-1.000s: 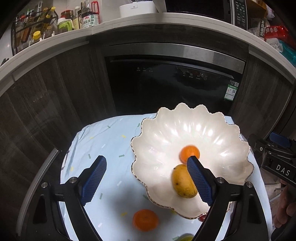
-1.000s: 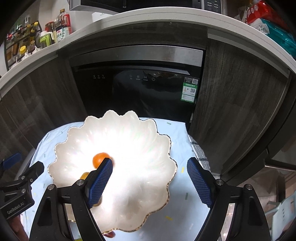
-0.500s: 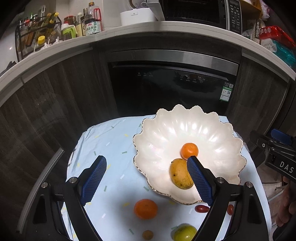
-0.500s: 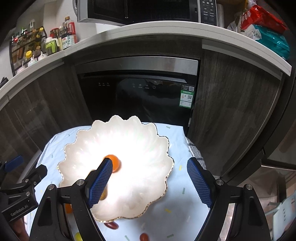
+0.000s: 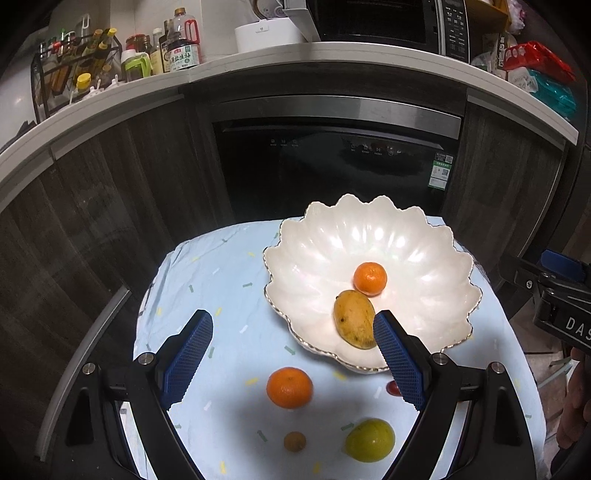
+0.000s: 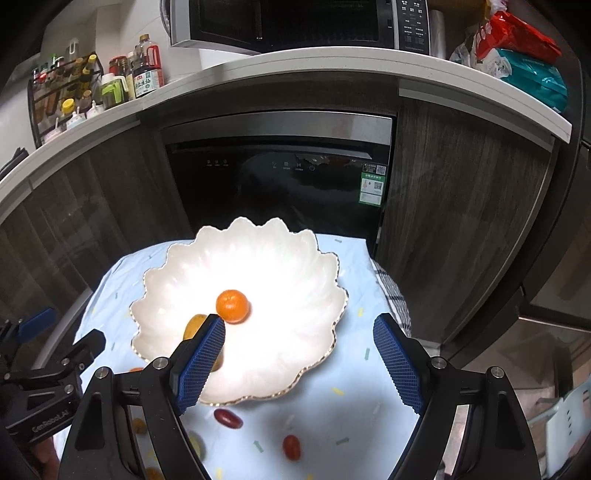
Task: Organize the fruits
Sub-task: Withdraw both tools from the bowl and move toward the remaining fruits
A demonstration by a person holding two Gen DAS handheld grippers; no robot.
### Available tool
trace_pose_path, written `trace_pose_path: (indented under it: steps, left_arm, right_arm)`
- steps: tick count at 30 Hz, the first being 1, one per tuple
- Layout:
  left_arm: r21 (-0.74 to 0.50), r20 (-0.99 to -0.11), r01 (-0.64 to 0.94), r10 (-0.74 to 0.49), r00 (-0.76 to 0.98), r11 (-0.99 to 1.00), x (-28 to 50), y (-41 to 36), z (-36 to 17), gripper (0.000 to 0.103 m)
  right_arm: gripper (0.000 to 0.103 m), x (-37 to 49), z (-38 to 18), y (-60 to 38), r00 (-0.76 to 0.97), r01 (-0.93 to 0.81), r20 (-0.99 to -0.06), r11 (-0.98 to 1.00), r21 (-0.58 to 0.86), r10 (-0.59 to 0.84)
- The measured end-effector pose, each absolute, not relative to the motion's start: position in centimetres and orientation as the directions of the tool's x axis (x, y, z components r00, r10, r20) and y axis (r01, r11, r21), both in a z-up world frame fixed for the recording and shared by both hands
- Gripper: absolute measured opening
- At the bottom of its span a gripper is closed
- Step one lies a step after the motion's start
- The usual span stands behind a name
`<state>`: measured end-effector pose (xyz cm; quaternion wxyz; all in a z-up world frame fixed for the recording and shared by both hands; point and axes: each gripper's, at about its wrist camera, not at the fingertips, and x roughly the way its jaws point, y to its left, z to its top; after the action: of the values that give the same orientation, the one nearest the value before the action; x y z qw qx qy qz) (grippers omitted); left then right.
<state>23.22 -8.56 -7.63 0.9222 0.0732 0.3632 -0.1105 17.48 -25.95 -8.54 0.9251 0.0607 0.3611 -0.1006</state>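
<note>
A white scalloped bowl (image 5: 413, 236) (image 6: 295, 258) sits on a small table under a pale blue cloth (image 5: 207, 280). Inside it lie a tangerine (image 5: 370, 278) (image 6: 232, 306) and a yellow mango (image 5: 354, 324) (image 6: 194, 326). On the cloth in front of the bowl rest a second tangerine (image 5: 289, 387), a yellow-green fruit (image 5: 369, 440), a small brown fruit (image 5: 294, 441) and two red cherry tomatoes (image 6: 228, 417) (image 6: 291, 447). My left gripper (image 5: 291, 354) hovers open above the bowl's near-left rim, holding nothing. My right gripper (image 6: 299, 356) hangs open and empty over the bowl's near-right side.
A black built-in oven (image 5: 332, 166) and dark wood cabinets stand behind the table. The counter above carries bottles (image 5: 177, 51), a spice rack (image 5: 70, 70), a microwave (image 6: 295, 22) and snack packets (image 6: 517, 48). A checked towel (image 6: 393, 295) hangs at the table's right edge.
Both grippers have drawn back from the bowl, so it looks smaller and farther. The loose fruit and tomatoes in front of the bowl have come into view. Both stay open.
</note>
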Motion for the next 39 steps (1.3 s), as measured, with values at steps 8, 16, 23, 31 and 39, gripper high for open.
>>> trace_pose_path:
  steps: [8,16,23,31,39]
  left_arm:
    - [0.054,-0.678,0.259,-0.155,0.718,0.964,21.6,-8.1,-7.6,0.089]
    - [0.07,-0.676,0.269,-0.153,0.721,0.961,19.7,-8.0,-8.2,0.089]
    - [0.066,-0.666,0.275,-0.163,0.728,0.959,17.9,-7.9,-9.0,0.089]
    - [0.056,-0.666,0.29,-0.181,0.724,0.955,16.2,-7.5,-10.1,0.089]
    - [0.058,-0.67,0.305,-0.19,0.718,0.951,14.8,-7.3,-11.2,0.089]
  right_arm:
    - [0.083,15.8,-8.6,-25.3,0.728,0.226,-0.669,0.974,0.028,-0.15]
    - [0.083,13.4,-9.2,-24.6,0.732,0.226,-0.662,0.974,0.015,-0.16]
    - [0.083,11.3,-10.3,-24.4,0.727,0.224,-0.667,0.974,0.007,-0.162]
    - [0.083,9.8,-11.5,-24.1,0.711,0.22,-0.686,0.976,0.008,-0.155]
    - [0.083,8.7,-12.8,-23.7,0.695,0.209,-0.702,0.978,-0.007,-0.154]
